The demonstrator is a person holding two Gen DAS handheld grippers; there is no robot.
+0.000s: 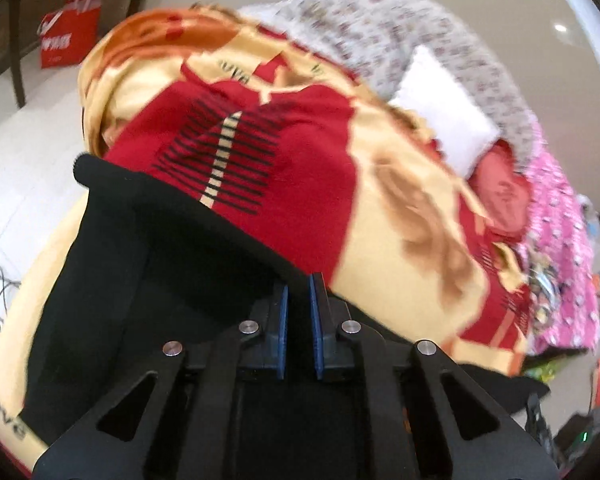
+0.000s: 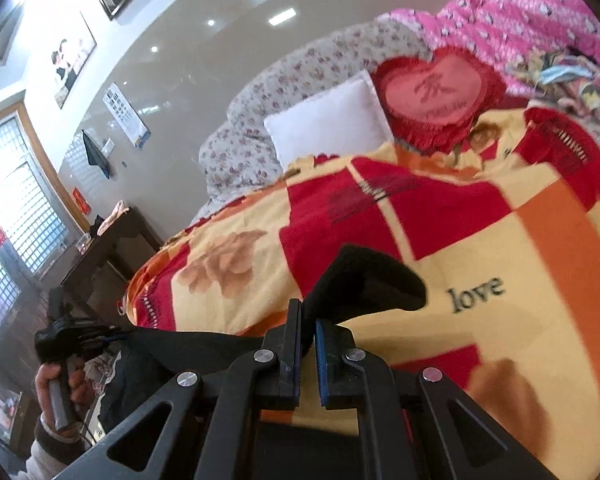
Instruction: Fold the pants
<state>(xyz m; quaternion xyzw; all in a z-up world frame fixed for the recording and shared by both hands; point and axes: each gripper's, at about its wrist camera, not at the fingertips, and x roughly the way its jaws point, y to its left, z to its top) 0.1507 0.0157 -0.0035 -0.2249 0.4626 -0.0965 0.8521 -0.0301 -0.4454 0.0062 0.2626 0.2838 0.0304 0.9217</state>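
Observation:
The black pants point(image 1: 148, 264) hang lifted over a bed with a red, yellow and orange blanket point(image 1: 380, 208). My left gripper point(image 1: 299, 284) is shut on an edge of the pants, and the cloth spreads away to the left. In the right wrist view my right gripper point(image 2: 308, 316) is shut on another part of the pants point(image 2: 364, 276), which bunch up above the fingers. The cloth runs left from there to the left gripper point(image 2: 112, 338), held in a hand at the far left. The blanket point(image 2: 500, 248) lies under the pants.
A white pillow point(image 2: 328, 124), a red heart cushion point(image 2: 436, 96), a floral quilt point(image 2: 284, 92) and pink bedding point(image 2: 520, 20) lie at the head of the bed. A dark table point(image 2: 100, 252) stands by the window. A red bag point(image 1: 70, 32) sits on the floor.

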